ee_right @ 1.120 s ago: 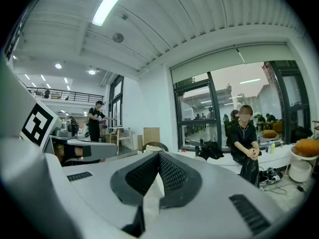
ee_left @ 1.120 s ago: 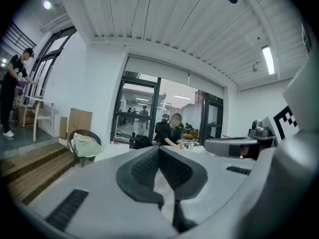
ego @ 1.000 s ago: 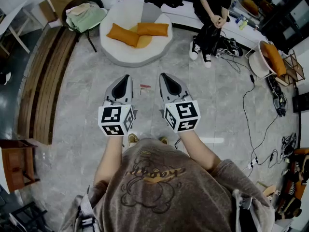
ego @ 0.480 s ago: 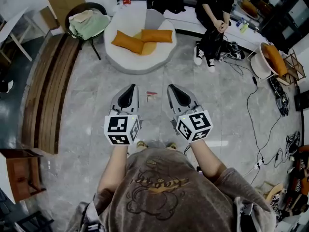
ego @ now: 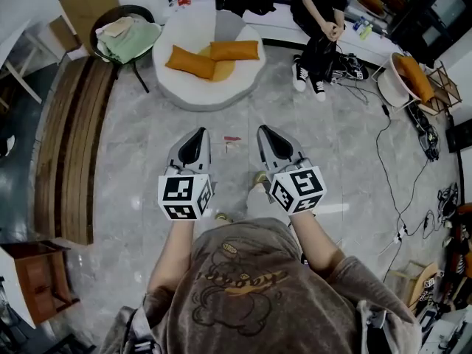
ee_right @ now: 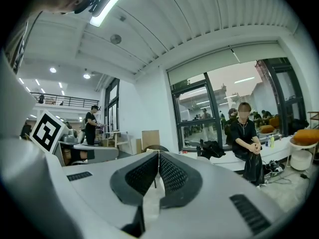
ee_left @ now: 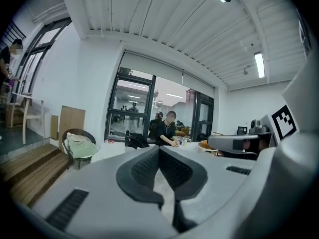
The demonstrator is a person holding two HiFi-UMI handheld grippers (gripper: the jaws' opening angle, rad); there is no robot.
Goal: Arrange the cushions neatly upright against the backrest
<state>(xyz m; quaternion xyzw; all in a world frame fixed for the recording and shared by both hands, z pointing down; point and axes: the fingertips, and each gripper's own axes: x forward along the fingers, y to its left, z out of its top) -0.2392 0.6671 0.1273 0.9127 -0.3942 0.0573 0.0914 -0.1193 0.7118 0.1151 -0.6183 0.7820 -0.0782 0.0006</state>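
While your left gripper [ego: 198, 133] and right gripper [ego: 264, 130] are clenched empty, the cushions [ego: 192, 60] lie flat, well off on the far seat [ego: 208, 99]. Arrive still shut and you'll shove them, not grasp.

Round white sofa [ego: 199, 94] on grey floor [ego: 133, 161]; orange cushion [ego: 190, 61] and second orange cushion [ego: 234, 50] flat on seat.

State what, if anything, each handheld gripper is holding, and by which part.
Nothing is held. The left gripper and right gripper both have their jaws together and empty, short of the orange fabric cushions on the round white seat.
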